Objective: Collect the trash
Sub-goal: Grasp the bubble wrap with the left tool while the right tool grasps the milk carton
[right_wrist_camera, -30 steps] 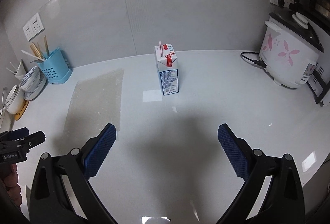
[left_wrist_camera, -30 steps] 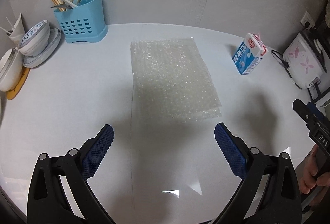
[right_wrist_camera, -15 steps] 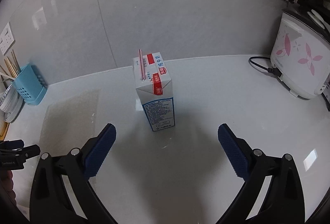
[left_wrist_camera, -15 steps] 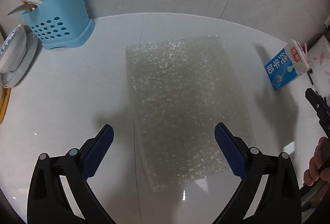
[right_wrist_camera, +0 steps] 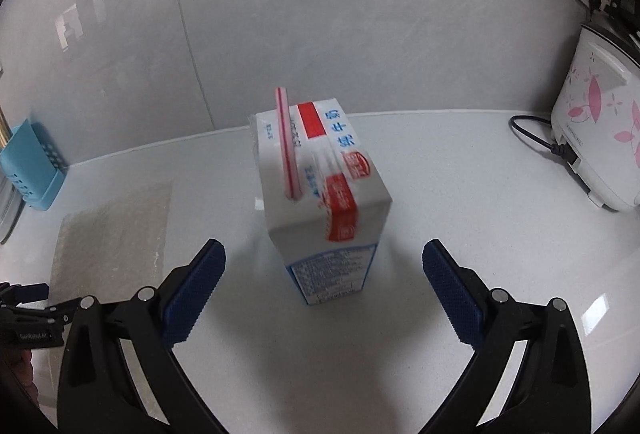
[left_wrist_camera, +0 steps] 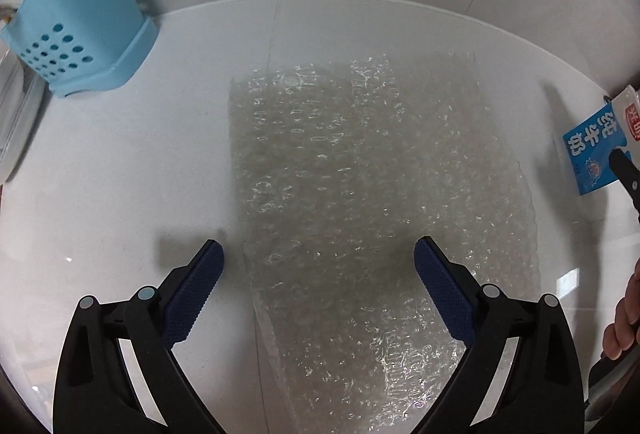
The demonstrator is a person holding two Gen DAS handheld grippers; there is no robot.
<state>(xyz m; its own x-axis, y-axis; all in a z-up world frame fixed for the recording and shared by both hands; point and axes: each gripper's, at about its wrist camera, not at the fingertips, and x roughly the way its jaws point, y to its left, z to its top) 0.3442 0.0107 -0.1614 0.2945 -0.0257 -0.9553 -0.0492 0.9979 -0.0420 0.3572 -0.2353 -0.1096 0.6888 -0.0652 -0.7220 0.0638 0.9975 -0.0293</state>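
- Bubble wrap (left_wrist_camera: 372,218) lies flat on the white counter (left_wrist_camera: 120,174), long axis running near to far, beneath the wide-open left gripper (left_wrist_camera: 318,258).
- Milk carton (right_wrist_camera: 320,202) stands upright, straw (right_wrist_camera: 287,142) attached, between the spread fingers of the right gripper (right_wrist_camera: 323,258), untouched.

Left gripper (left_wrist_camera: 318,254) spread wide over bubble wrap (left_wrist_camera: 376,218), countertop (left_wrist_camera: 120,170)

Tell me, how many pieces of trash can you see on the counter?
2. A milk carton with a straw stands upright between the open right tongs. A bubble wrap sheet lies flat under the open left tongs. More may lie outside the pictures.
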